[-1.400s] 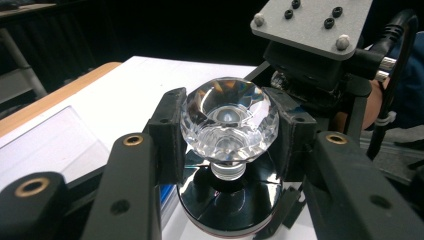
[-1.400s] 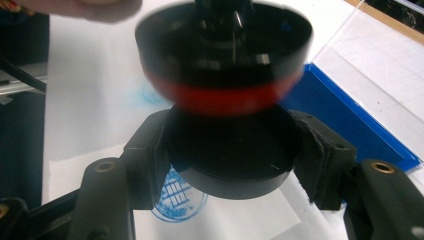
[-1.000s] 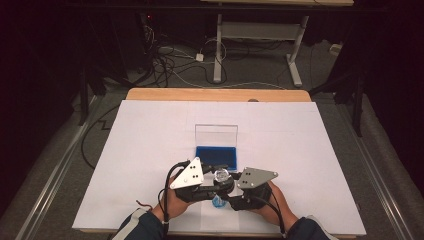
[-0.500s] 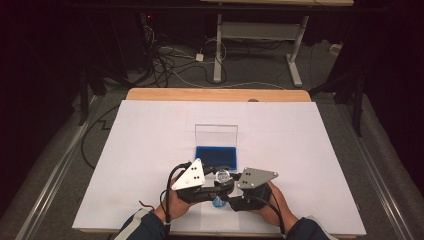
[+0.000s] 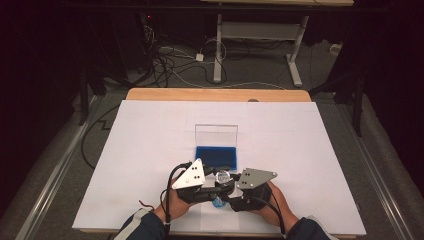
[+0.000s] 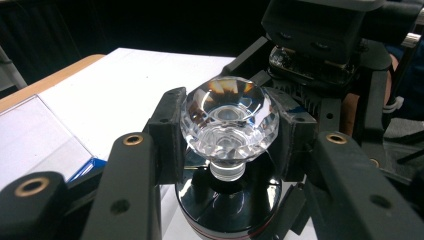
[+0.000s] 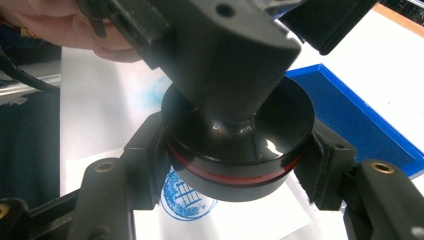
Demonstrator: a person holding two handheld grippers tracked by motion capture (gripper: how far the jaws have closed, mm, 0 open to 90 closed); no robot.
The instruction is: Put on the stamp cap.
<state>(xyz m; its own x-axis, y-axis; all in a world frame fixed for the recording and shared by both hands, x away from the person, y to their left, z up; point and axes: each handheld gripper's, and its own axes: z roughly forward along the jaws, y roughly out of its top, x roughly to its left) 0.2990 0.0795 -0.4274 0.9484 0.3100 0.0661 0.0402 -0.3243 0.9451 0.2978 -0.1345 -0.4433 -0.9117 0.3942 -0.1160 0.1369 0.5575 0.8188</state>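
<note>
In the right gripper view, the stamp's black base (image 7: 240,160) is covering most of the blue print (image 7: 187,197) on the paper, and the left gripper's body (image 7: 210,45) is hiding the crystal knob above it. In the left gripper view, the bottom edge is cutting off the base (image 6: 225,210), and the knob (image 6: 229,120) is screening the right gripper (image 6: 310,45). From the high view the stamp (image 5: 223,177) is showing too small to read.

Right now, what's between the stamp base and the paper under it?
Right gripper view: black stamp base is lifted; below it a round blue stamp print lies on the white paper.
</note>
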